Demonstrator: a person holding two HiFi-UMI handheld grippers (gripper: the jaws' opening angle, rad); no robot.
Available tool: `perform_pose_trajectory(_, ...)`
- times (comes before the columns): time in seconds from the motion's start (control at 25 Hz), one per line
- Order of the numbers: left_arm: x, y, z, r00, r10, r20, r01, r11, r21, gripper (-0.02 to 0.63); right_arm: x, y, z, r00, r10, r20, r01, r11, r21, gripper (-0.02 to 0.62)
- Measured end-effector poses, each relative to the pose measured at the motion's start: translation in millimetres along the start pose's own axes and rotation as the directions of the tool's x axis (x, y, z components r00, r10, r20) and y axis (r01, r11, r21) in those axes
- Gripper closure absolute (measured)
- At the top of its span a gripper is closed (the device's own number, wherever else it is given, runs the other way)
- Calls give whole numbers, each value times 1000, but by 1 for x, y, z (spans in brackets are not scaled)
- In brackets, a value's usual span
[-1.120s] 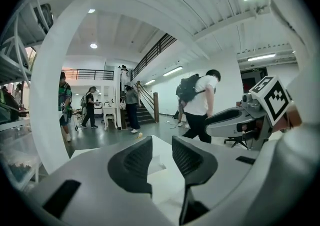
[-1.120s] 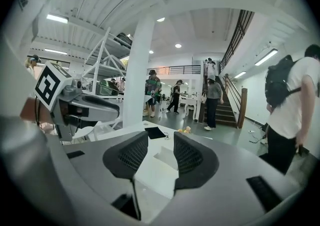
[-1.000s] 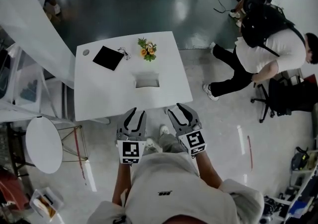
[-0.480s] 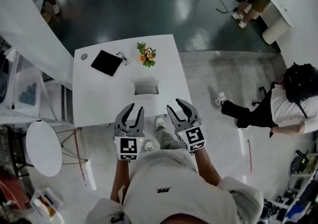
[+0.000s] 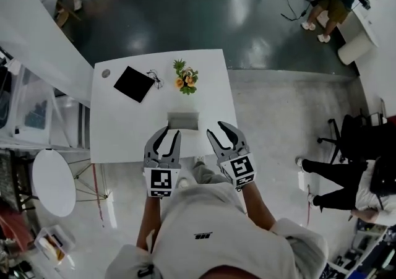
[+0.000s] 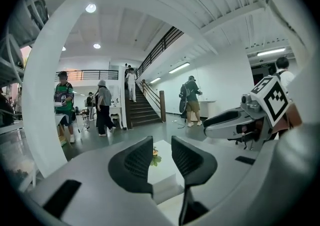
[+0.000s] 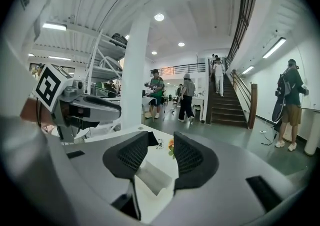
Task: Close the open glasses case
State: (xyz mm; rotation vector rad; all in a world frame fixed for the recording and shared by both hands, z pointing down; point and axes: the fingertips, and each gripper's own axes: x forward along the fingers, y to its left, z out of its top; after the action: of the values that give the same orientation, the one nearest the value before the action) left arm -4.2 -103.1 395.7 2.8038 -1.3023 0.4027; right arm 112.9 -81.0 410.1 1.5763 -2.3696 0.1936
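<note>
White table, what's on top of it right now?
An open glasses case near the front, a black square, glasses, flowers, a round disc. The left gripper and right gripper cover part of the table's front; the case's inside is unclear.

A white square table (image 5: pixel 127 129) stands where the shiny dark floor (image 5: pixel 204 12) meets a pale grey floor (image 5: pixel 278 123), with 1 small round white table (image 5: pixel 54 182) near it, and far off are dark stairs (image 7: pixel 225 102), a fat white pillar (image 7: pixel 134 74) and round ceiling lights (image 7: pixel 159 17).
</note>
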Motion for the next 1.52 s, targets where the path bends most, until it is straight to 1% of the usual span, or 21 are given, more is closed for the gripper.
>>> perform_pose_trajectory(0.32,47,15,2,997,68,-39,-68,997,-19,479,44,-37,3,996,91,-18,-92,996,-18,434)
perform_pose_trajectory(0.64,92,27,5,989,128,-68,-130,991,-29,482,79,-72,-1,983,177,-51,-179,983,-29,434)
perform_pose_trajectory(0.76,102,30,1,984,155,-86,-158,987,-35,483,89,-80,-6,977,206,-62,-208,978,-27,435)
perform_pose_trajectory(0.92,110,34,-12,978,174,-115,-183,981,-71,486,103,-82,-16,967,241,-81,-244,969,-25,437)
perform_pose_trajectory(1.12,117,40,-37,971,174,-166,-194,975,-112,489,123,-79,-31,956,272,-115,-274,962,-3,443)
perform_pose_trajectory(1.24,121,45,-55,968,159,-193,-186,973,-134,492,135,-76,-41,949,285,-136,-286,958,7,446)
perform_pose_trajectory(1.36,127,47,-76,967,124,-220,-159,976,-147,496,146,-70,-50,944,296,-148,-297,955,13,446)
perform_pose_trajectory(1.52,136,48,-101,964,61,-259,-105,981,-161,500,164,-67,-63,944,277,-180,-275,961,34,453)
